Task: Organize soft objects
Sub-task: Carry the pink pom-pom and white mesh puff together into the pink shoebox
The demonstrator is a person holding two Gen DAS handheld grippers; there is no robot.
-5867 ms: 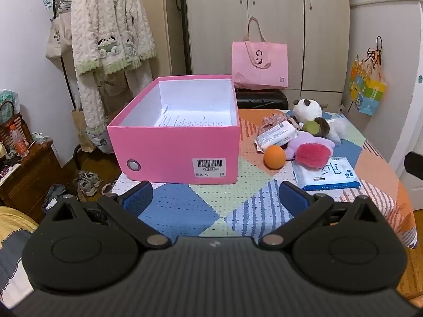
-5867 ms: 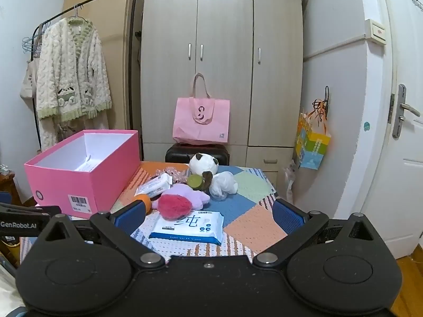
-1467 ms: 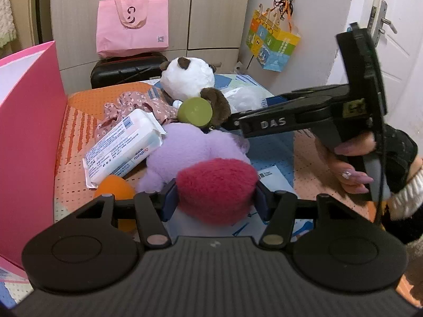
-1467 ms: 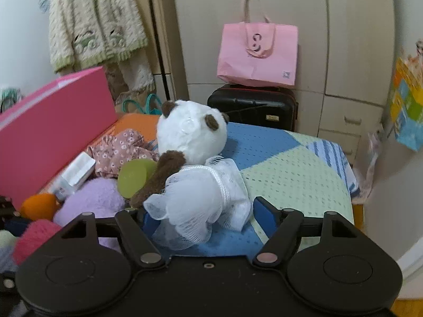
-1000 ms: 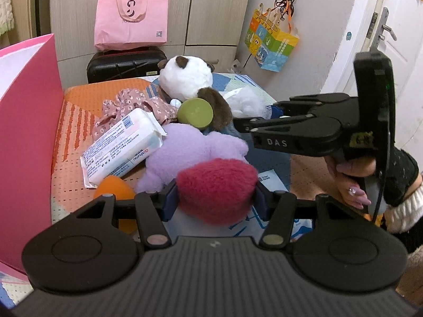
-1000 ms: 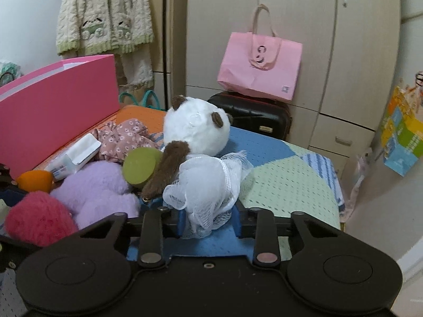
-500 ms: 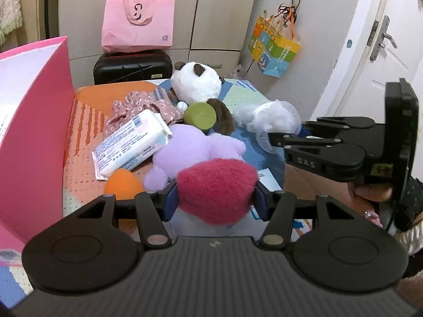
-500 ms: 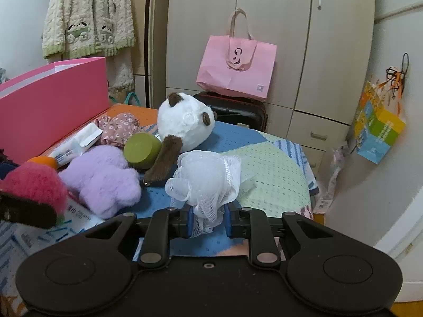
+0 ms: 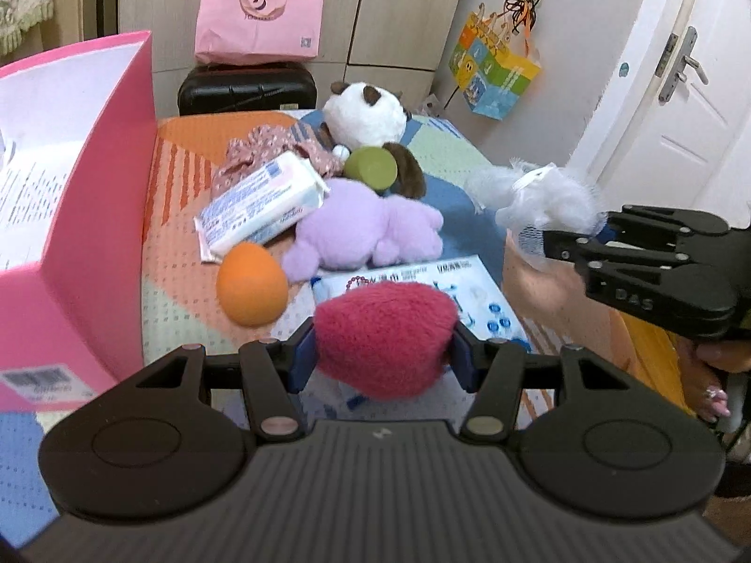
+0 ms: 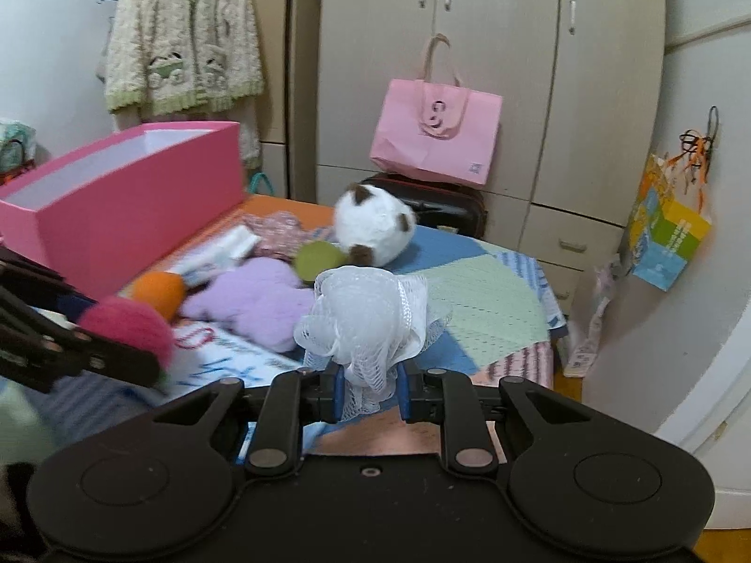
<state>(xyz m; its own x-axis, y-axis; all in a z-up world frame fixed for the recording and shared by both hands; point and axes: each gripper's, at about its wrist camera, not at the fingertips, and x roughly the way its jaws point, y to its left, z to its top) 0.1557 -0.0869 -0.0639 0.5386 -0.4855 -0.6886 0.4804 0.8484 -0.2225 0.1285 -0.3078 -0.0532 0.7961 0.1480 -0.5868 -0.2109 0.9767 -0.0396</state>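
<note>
My left gripper (image 9: pixel 378 360) is shut on a fuzzy red pom-pom (image 9: pixel 382 335), held above the table. My right gripper (image 10: pixel 371 391) is shut on a white mesh bath puff (image 10: pixel 364 316), lifted off the table; the same puff (image 9: pixel 547 206) shows at the right of the left wrist view. On the patchwork tablecloth (image 9: pixel 173 230) lie a purple plush (image 9: pixel 364 230), an orange ball (image 9: pixel 251 284), a tissue pack (image 9: pixel 260 206), a panda plush (image 9: pixel 366 115) and a green ball (image 9: pixel 371 169). The open pink box (image 9: pixel 94 216) stands at the left.
A flat blue-and-white wipes pack (image 9: pixel 422 281) lies under the pom-pom. Floral fabric (image 9: pixel 272 145) lies behind the tissue pack. A black suitcase (image 9: pixel 244 89) with a pink bag (image 9: pixel 260 11) stands behind the table. A door (image 9: pixel 680 108) is at the right.
My right gripper closed on the mesh puff, lifted it off the table and drew it back from the panda. My left gripper, still holding the pom-pom, drew back slightly.
</note>
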